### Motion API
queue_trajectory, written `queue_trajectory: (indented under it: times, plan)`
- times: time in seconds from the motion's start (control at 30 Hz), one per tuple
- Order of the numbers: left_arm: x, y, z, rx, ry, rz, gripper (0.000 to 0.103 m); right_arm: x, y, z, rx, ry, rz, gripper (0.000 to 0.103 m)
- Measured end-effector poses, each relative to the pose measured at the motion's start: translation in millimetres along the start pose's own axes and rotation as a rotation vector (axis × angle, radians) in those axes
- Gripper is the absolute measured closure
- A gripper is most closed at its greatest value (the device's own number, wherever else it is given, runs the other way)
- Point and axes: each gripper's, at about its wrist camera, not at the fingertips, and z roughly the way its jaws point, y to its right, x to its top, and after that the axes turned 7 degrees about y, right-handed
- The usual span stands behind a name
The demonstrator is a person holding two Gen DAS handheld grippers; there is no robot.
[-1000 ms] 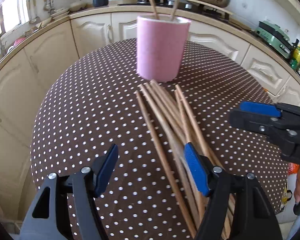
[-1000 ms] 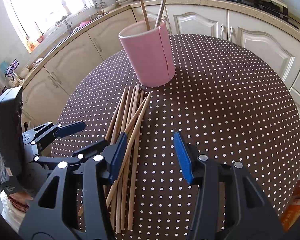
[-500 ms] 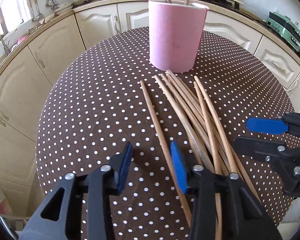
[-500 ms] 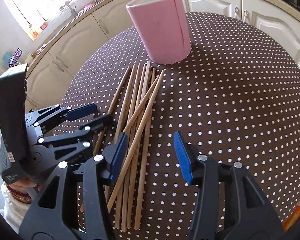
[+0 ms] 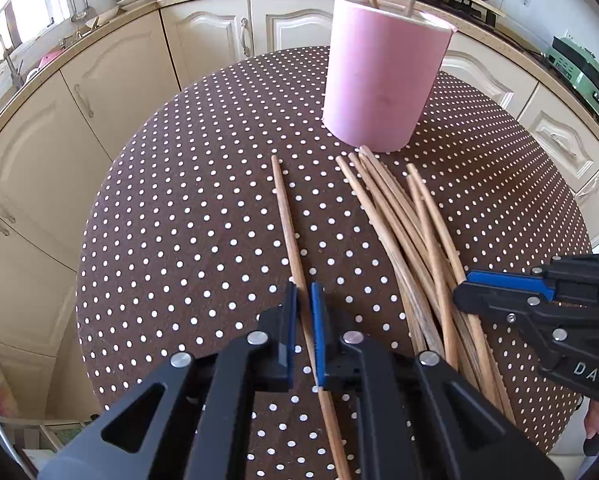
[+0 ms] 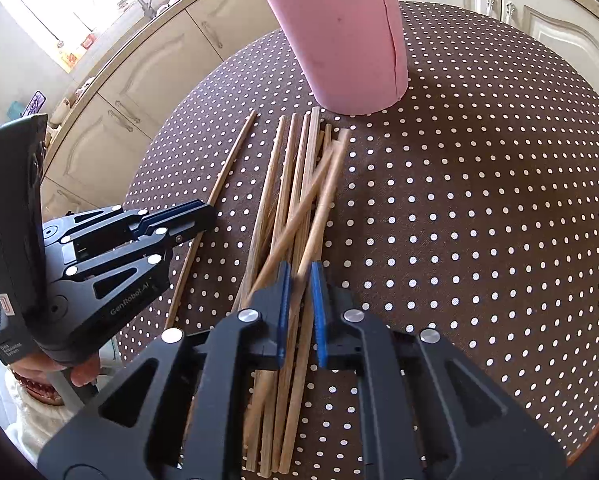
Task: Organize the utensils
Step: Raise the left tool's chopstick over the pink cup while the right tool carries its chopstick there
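Both tongs have closed since a second ago. Left view: my left tongs (image 5: 304, 300), wide before, now pinch the lone chopstick (image 5: 287, 220) lying apart from the pile (image 5: 411, 232) on the dotted counter (image 5: 179, 240). Right view: my right tongs (image 6: 298, 280) clamp one pale stick (image 6: 323, 204) atop that pile. Each looks ready to lift toward the pink cup (image 6: 347, 36) just beyond, which stands upright, two sticks inside.

Dotted table (image 5: 179, 240) (chopsticks (image 5: 395, 216), pink holder (image 5: 379, 76))
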Motion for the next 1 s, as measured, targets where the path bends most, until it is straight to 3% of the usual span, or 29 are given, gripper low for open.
queue_trajectory:
  times: [0.17,0.37,0.73,1.0]
  plan:
    - [0,-15,-2,-0.097,0.029,-0.08,0.097,-4,9,-12,0.011,0.032,0.011,0.097]
    - [6,-20,-22,-0.169,0.144,-0.106,0.097,2,16,-36,0.032,0.103,0.014,0.097]
    - [39,-6,-90,-0.28,0.489,-0.118,0.097,34,10,-95,0.096,0.319,-0.016,0.097]
    - [89,18,-112,-0.291,0.746,-0.136,0.097,76,-12,-135,0.049,0.519,-0.08,0.097]
